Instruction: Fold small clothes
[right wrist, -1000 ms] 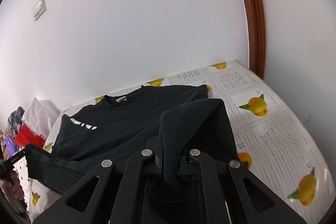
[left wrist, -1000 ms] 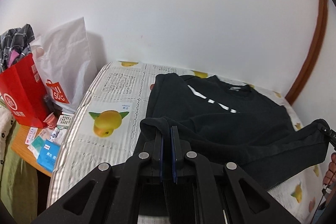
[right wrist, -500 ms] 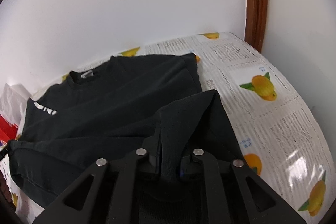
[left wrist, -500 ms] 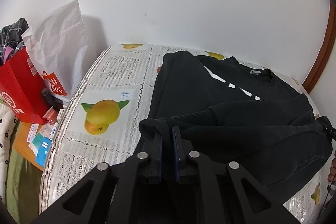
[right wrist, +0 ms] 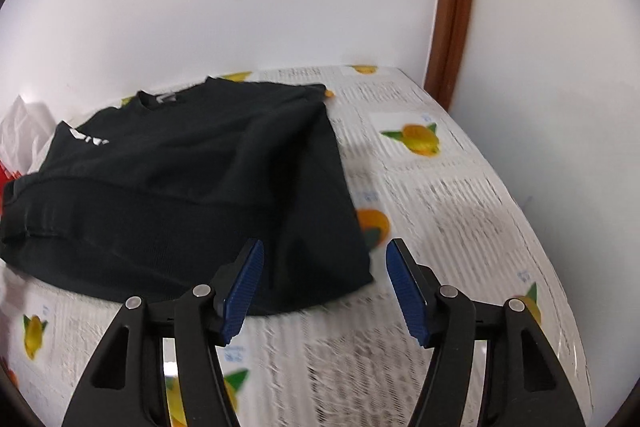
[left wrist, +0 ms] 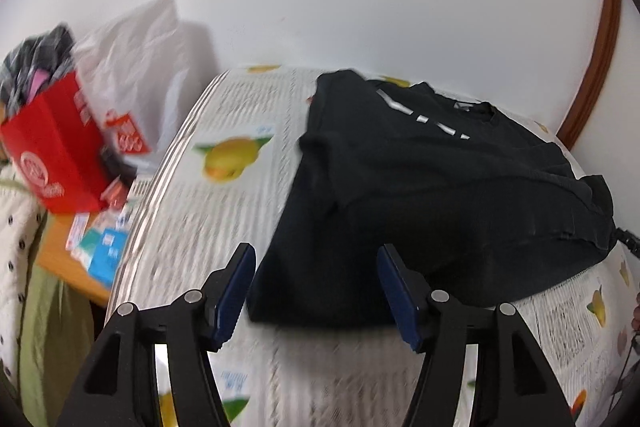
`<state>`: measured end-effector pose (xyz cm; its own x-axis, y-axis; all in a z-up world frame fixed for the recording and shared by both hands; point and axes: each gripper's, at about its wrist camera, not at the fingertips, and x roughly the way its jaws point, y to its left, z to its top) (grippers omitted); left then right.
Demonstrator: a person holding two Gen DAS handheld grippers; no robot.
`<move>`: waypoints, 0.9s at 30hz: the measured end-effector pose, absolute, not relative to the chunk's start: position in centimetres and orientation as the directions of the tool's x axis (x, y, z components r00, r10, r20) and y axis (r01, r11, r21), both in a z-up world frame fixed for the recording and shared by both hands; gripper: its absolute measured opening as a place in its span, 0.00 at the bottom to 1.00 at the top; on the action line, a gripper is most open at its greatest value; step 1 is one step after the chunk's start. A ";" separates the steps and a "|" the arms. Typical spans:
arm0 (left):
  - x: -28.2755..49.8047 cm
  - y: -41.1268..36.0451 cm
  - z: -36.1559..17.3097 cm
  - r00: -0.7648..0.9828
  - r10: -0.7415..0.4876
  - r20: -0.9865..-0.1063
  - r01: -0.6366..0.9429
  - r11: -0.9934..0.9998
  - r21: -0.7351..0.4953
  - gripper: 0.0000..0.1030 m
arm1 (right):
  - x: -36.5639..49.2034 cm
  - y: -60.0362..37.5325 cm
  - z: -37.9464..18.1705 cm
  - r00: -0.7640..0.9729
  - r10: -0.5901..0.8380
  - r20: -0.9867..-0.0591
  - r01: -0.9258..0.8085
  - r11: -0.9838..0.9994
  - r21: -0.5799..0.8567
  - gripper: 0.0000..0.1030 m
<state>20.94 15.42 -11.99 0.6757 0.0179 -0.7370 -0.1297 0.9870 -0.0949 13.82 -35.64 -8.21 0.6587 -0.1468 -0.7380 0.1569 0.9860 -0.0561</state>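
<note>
Both your grippers are opening with nothing pinched: left gripper (left wrist: 316, 287) over the near-left corner of the black sweatshirt (left wrist: 420, 195), right gripper (right wrist: 324, 287) over its near-right corner. The sweatshirt lies doubled on the fruit-print bed cover (right wrist: 460, 195), hem fold toward you, collar toward the wall, so it looks set down for the next fold.

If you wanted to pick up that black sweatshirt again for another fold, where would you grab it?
Probably at the two near corners of the sweatshirt: the left gripper on the near left corner, the right gripper on the near right one, each coming from the front edge. The layers there end in a thick free edge on the bed, easy to pinch.
</note>
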 end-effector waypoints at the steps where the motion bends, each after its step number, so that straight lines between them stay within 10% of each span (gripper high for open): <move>1: 20.7 15.8 -12.2 0.671 0.016 -0.742 -0.137 0.985 -0.103 0.59 | 13.8 -36.0 -8.5 0.653 -0.142 -0.744 0.162 0.986 -0.046 0.61; 12: 22.2 17.1 -15.4 0.623 -0.015 -0.782 -0.159 0.977 -0.145 0.51 | 16.5 -37.4 -11.4 0.626 -0.069 -0.777 0.204 0.976 0.077 0.60; 19: 22.0 16.1 -15.6 0.626 -0.021 -0.779 -0.127 0.984 -0.129 0.20 | 16.7 -37.3 -11.6 0.635 -0.028 -0.772 0.173 0.979 0.107 0.24; 27: 20.1 14.9 -14.5 0.622 -0.002 -0.783 -0.125 0.987 -0.102 0.12 | 14.4 -37.0 -11.0 0.635 -0.023 -0.772 0.162 0.981 0.103 0.21</move>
